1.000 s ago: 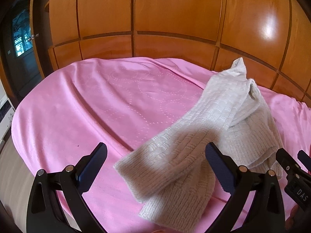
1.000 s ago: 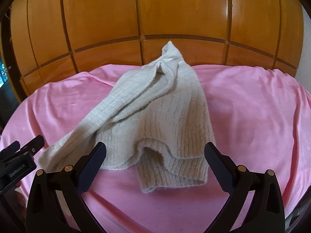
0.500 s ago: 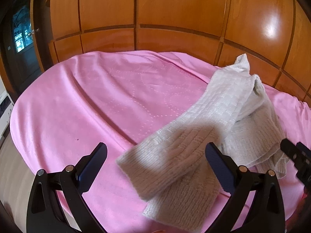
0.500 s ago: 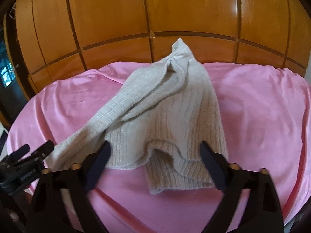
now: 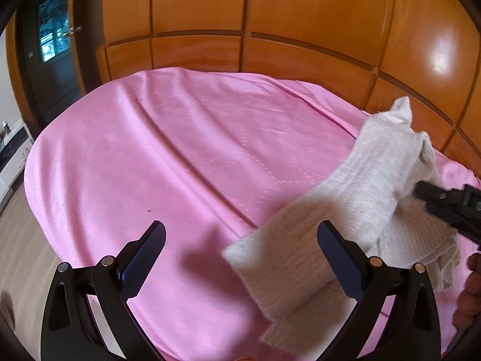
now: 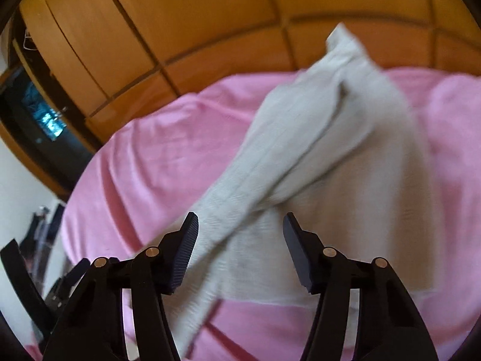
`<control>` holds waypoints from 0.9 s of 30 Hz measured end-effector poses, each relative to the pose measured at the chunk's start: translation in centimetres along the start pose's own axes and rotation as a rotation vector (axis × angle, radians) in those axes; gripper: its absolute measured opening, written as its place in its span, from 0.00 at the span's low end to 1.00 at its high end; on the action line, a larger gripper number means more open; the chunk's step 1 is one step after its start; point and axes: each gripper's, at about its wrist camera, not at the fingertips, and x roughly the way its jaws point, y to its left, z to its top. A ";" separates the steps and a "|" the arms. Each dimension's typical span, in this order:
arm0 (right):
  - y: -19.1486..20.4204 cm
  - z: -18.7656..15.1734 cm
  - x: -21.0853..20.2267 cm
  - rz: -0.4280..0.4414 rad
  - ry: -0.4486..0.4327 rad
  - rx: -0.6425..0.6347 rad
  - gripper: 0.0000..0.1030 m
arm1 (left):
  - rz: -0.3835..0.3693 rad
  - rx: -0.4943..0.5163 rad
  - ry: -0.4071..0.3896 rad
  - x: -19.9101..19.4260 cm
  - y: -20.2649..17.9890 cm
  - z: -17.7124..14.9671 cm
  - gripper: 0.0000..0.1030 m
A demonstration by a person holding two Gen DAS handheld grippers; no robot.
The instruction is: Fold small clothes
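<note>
A cream knit sweater lies crumpled on the pink bed cover, one sleeve stretched toward me. My left gripper stands open low over the cover, and the sleeve's end lies just inside its right finger. The right wrist view is blurred. There my right gripper hangs over the sweater with its jaws closing. The sleeve runs between them, and the pads stand clear of the knit. The right gripper also shows at the left view's right edge, over the sweater's body.
Glossy wooden wardrobe panels rise behind the bed. A dark door with a glass pane stands at the far left, with bare floor below it. A person's hand shows at the right edge.
My right gripper has pushed forward and swung left over the sweater, with its jaws narrowing around the sleeve. My left gripper has drifted left, still open, so the sweater sits further right in its view.
</note>
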 end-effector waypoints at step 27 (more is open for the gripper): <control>-6.9 11.0 -16.4 -0.072 -0.436 0.094 0.05 | -0.105 0.043 0.041 -0.1 2.3 -1.1 0.97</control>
